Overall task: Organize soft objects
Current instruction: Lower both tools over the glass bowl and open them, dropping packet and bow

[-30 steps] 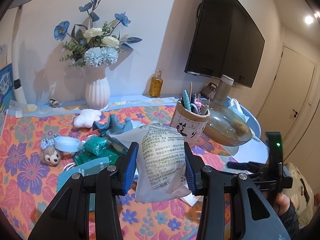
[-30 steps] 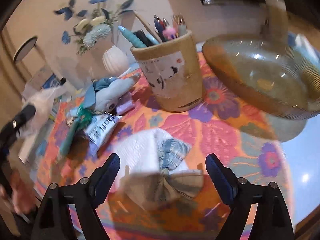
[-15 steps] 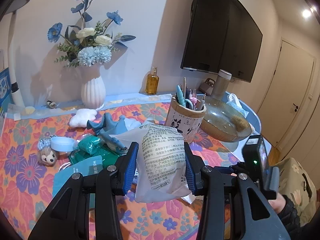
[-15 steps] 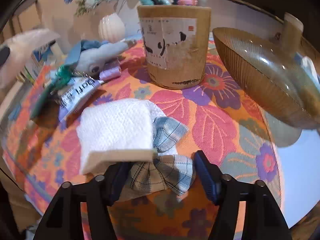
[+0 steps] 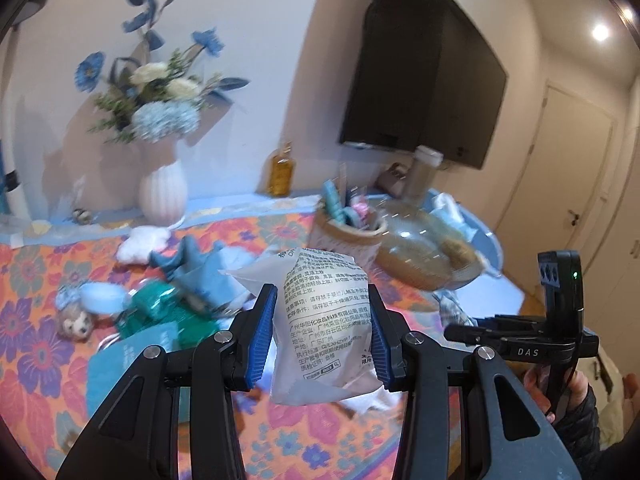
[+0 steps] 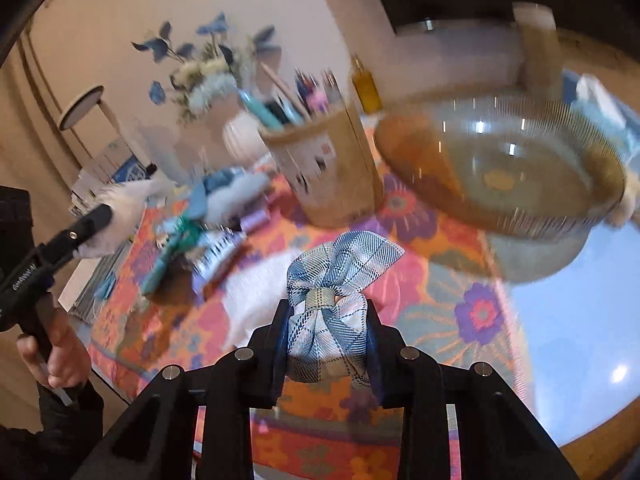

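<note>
My left gripper (image 5: 322, 336) is shut on a white soft packet (image 5: 324, 324) printed with black text and holds it above the floral tablecloth (image 5: 40, 320). My right gripper (image 6: 326, 344) is shut on a blue plaid fabric bow (image 6: 340, 280) and holds it above the cloth, in front of a white folded towel (image 6: 256, 292). The right gripper also shows at the right of the left wrist view (image 5: 472, 330), with the bow (image 5: 450, 306) at its tip. A blue plush toy (image 5: 196, 264), a small bear plush (image 5: 76, 324), a white plush (image 5: 140, 240) and green packets (image 5: 160, 308) lie on the cloth.
A wooden pen holder (image 6: 324, 172) and a large glass bowl (image 6: 500, 172) stand behind the bow. A white vase with blue flowers (image 5: 162, 196), an amber bottle (image 5: 282, 174) and a wall television (image 5: 420, 64) are at the back. The table edge (image 6: 580, 420) is near right.
My right gripper has shut on the plaid bow and lifted it off the towel. My left gripper keeps hold of the white packet and has tilted slightly.
</note>
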